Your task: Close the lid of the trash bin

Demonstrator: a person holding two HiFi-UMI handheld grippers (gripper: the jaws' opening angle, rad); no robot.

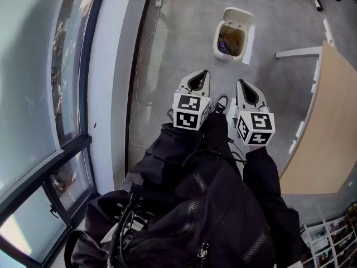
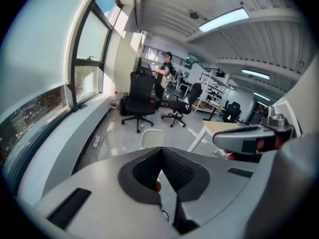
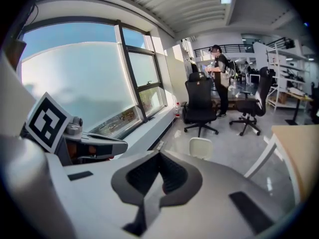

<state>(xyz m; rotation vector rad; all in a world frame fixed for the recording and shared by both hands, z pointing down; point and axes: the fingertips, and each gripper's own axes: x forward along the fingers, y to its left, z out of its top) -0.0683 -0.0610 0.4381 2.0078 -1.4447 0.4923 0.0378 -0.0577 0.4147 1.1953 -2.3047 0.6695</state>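
Observation:
The white trash bin [image 1: 231, 36] stands on the grey floor ahead of me with its lid [image 1: 239, 16] tipped up at the far side, showing rubbish inside. My left gripper [image 1: 204, 75] and right gripper [image 1: 240, 84] are held side by side at waist height, well short of the bin, both shut on nothing. In the left gripper view the bin [image 2: 151, 138] shows just beyond the closed left gripper [image 2: 161, 150]. In the right gripper view the bin [image 3: 201, 147] lies a little right of the closed right gripper [image 3: 159, 154].
A wooden desk [image 1: 329, 121] stands to the right, a window wall with a low sill [image 1: 109, 82] to the left. A cable [image 1: 142, 54] trails along the floor by the sill. Black office chairs [image 2: 139, 101] and a person [image 2: 165, 73] are far behind the bin.

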